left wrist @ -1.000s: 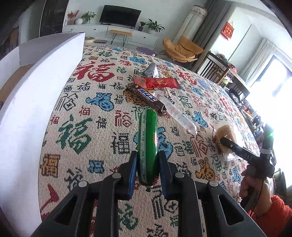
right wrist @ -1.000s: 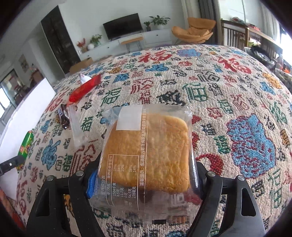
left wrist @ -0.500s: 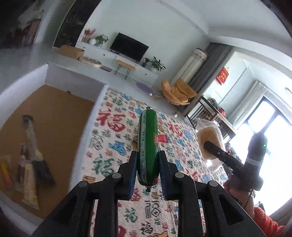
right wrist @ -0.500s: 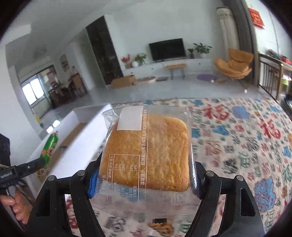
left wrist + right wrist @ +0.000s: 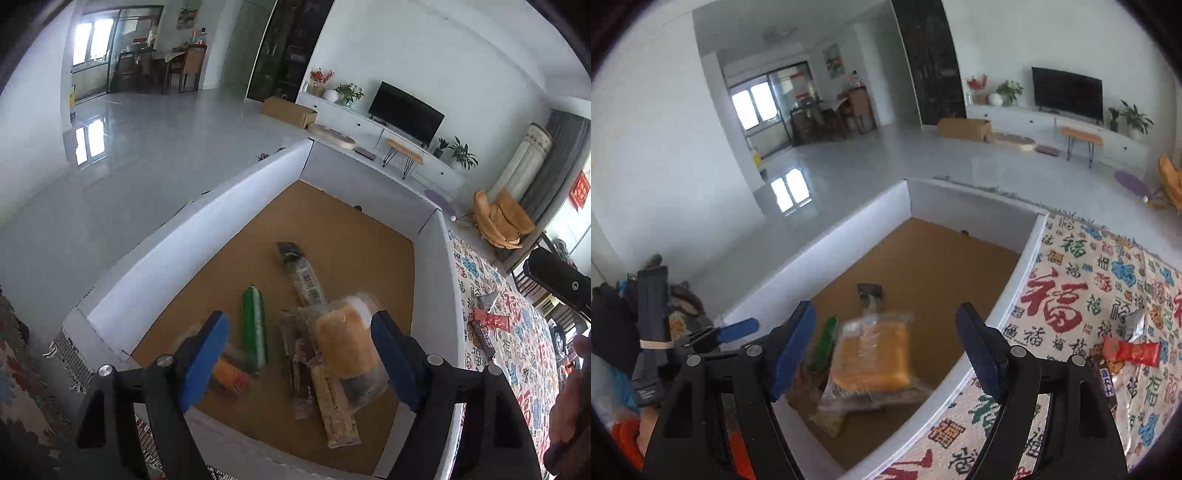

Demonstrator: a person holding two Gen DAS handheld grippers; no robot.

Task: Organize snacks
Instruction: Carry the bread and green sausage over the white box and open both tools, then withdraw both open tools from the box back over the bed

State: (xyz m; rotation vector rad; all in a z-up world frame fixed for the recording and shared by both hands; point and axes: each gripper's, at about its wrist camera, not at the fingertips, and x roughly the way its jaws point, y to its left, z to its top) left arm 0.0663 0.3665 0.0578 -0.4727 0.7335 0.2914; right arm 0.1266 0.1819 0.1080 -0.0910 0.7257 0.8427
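Grippers over white-walled box with brown floor (image 5: 229, 221) | left gripper (image 5: 301, 356) jaws just sprang wide, empty; green sausage stick (image 5: 254, 328) loose below at 11 o'clock | right gripper (image 5: 886, 350) jaws spread, wrapped orange cake slice (image 5: 873, 356) blurred between, pads clear of it.

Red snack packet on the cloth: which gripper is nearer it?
Right. The right gripper hovers by the box wall beside the cloth; the left gripper sits further across the box from the red snack packet.
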